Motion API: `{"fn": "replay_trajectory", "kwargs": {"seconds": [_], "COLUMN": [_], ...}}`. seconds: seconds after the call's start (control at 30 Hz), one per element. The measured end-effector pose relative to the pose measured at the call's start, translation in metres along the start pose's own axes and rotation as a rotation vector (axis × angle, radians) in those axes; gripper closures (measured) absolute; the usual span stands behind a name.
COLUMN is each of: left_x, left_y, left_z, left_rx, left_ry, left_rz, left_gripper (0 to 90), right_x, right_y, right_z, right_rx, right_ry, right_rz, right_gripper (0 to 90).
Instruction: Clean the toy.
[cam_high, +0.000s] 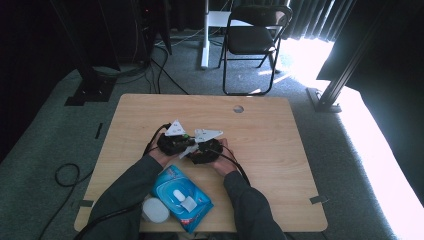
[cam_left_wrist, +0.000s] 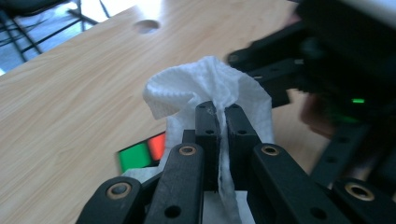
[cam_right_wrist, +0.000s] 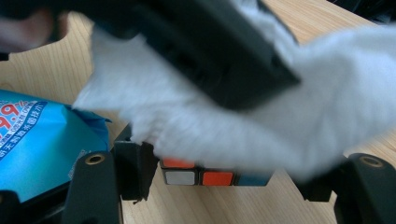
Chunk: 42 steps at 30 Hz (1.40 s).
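White wipe (cam_left_wrist: 210, 88) pinched in left gripper (cam_left_wrist: 218, 116), over cube (cam_right_wrist: 205, 176).

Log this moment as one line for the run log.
left gripper shut on wipe | right gripper holds cube | wipe over cube | wipes pack nearby

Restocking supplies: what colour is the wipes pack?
Blue wipes pack, clearest in the high view.

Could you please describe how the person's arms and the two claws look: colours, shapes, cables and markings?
Both forearms wear dark grey-green long sleeves. The left claw and right claw are black, each topped by a pale grey three-cornered plate. A black cable trails from each. Up close, the left claw's fingers are black linked bars with brass-coloured rivets and bolt holes.
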<state>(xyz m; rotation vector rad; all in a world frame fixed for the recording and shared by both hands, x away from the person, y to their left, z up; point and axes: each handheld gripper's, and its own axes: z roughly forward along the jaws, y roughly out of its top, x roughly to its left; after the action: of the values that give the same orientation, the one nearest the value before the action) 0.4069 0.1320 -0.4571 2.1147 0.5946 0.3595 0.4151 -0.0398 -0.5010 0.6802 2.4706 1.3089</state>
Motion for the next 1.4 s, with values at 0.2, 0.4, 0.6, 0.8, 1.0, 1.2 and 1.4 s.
{"fn": "replay_trajectory", "kwargs": {"seconds": [0.2,0.4,0.6,0.8,1.0,1.2,1.4], "left_x": [0.004,0.018,0.03,0.037,0.041,0.042,0.043], "left_y": [0.001,-0.005,-0.014,-0.022,-0.03,-0.031,-0.034], "left_z": [0.0,-0.006,-0.012,-0.013,-0.012,-0.011,-0.01], "left_rx": [-0.008,-0.011,-0.019,-0.003,0.016,0.01,0.025], "left_ry": [0.013,0.08,0.104,0.125,0.12,0.102,0.097], "left_rz": [-0.006,-0.052,-0.1,-0.123,-0.145,-0.155,-0.156], "left_gripper": [86.4,86.4,86.4,86.4,86.5,86.5,86.5], "right_x": [0.0,0.0,0.0,0.001,-0.001,-0.001,-0.001], "right_y": [0.0,0.0,0.0,-0.001,0.0,0.0,0.001], "right_z": [-0.003,-0.005,-0.007,-0.007,-0.01,-0.011,-0.015], "right_rx": [-0.009,-0.018,-0.016,-0.012,-0.035,-0.035,-0.059], "right_ry": [0.002,-0.001,-0.008,-0.007,0.003,0.004,0.009], "right_rz": [-0.01,-0.013,-0.022,-0.025,-0.013,-0.022,-0.013], "right_gripper": [34.4,34.4,34.4,34.4,34.4,34.4,34.4]}}
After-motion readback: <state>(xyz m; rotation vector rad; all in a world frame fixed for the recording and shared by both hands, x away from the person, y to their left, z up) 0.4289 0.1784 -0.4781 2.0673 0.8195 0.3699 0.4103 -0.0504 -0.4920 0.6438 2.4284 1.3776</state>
